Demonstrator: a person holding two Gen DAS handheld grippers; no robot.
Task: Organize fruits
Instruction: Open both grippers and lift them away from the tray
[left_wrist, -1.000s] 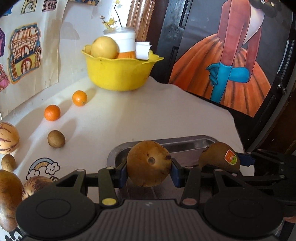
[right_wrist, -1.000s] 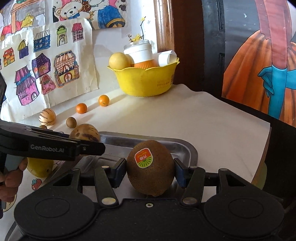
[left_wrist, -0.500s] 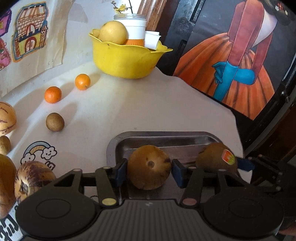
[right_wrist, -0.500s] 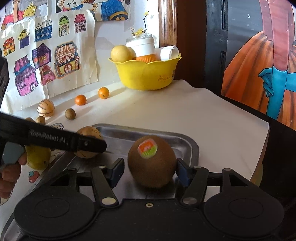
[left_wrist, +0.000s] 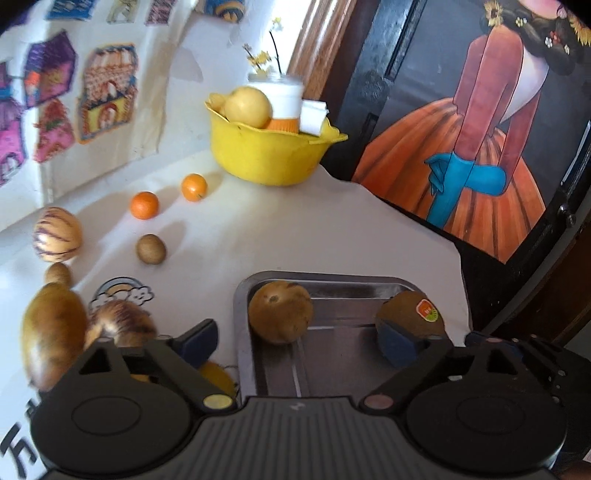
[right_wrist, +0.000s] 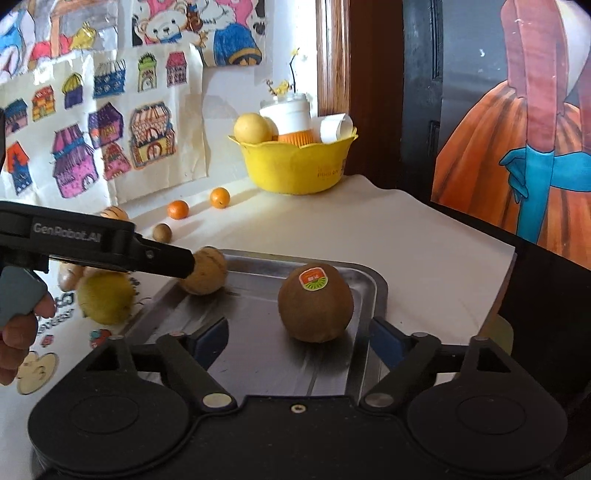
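Steel tray (right_wrist: 373, 291) sits at the near edge of the white-covered table (right_wrist: 406, 251), holding two fruits. A tan round fruit (left_wrist: 280, 312) lies at the tray's far left corner; a brown kiwi with a sticker (right_wrist: 314, 302) rests near its right side. The left gripper (left_wrist: 301, 339) has just been opening and its jaws stand wide, clear of the tan fruit. The right gripper (right_wrist: 299, 334) has likewise just been opening, jaws apart, pads off the kiwi. Two small oranges (left_wrist: 144, 205) lie near the yellow bowl (left_wrist: 266, 155) at the table's far edge.
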